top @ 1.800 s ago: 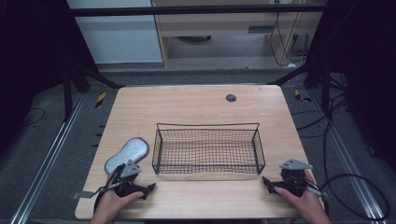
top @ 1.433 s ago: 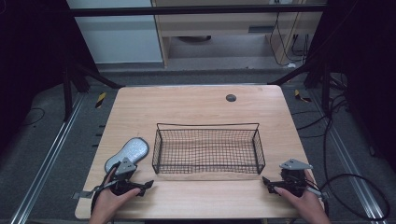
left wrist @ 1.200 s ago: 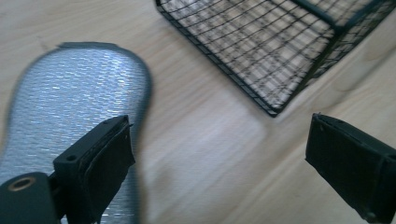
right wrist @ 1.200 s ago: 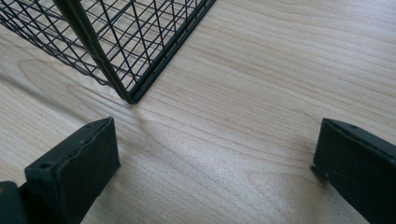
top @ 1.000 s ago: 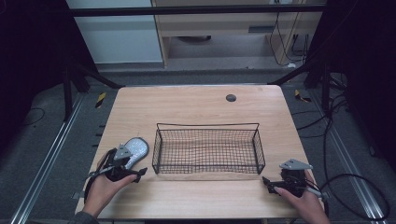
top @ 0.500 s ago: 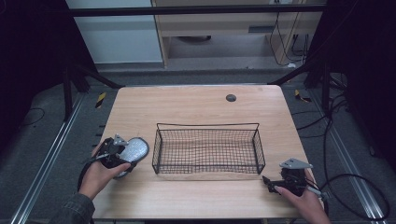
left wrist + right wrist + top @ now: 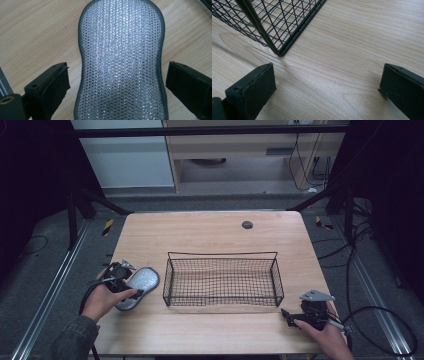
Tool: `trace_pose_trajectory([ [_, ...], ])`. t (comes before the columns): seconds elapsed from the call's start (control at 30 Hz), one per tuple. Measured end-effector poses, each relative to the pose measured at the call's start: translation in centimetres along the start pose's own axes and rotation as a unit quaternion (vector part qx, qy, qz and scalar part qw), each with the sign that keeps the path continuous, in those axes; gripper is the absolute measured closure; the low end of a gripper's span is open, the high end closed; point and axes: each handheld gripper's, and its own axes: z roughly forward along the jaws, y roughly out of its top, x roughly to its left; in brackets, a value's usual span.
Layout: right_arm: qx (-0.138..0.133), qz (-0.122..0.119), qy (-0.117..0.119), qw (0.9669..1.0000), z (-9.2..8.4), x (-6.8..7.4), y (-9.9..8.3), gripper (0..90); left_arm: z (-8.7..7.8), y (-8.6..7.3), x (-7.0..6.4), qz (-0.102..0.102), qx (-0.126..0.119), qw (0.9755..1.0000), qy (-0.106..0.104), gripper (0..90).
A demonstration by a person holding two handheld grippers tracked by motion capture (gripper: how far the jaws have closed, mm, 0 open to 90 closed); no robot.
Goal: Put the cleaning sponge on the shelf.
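Wooden table (image 7: 210,235), left gripper (image 7: 117,87) spread astride silver scouring pad (image 7: 122,57), right gripper (image 7: 327,87) spread, no readable writing.

A: State the position of the wire basket (image 7: 223,279) on the tabletop (image 7: 210,232).

B: The wire basket stands near the middle, closer to the person's edge than to the far edge.

A: What lies left of the wire basket?

B: The scouring pad (image 7: 138,286) lies flat on the tabletop just left of the wire basket, apart from it. The left gripper (image 7: 120,272) sits at the pad's left side; in the left gripper view its fingers (image 7: 50,87) stand either side of the pad (image 7: 122,62).

A: And to the right?

B: The right gripper (image 7: 307,312) rests right of the wire basket's near right corner, at the tabletop's near edge.

A: Behind the wire basket?

B: A small round disc (image 7: 247,224) lies behind it, toward the far edge.
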Motion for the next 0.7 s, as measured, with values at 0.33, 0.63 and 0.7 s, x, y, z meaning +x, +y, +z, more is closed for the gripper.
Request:
trace_pose_trajectory([
  [0.33,-0.002,-0.006,-0.002,1.0000,0.0,-0.1,0.0,0.5,1.0,0.7,-0.2,0.013,0.023,0.9995,-0.015,4.1],
  [0.63,-0.002,-0.008,-0.001,1.0000,0.0,-0.1,-0.1,0.5,1.9,1.2,-0.3,0.019,0.035,0.9990,-0.021,4.0],
  [0.7,-0.001,-0.007,-0.002,1.0000,0.0,0.0,-0.1,0.4,2.0,1.2,-0.2,0.021,0.037,0.9989,-0.023,4.0],
])
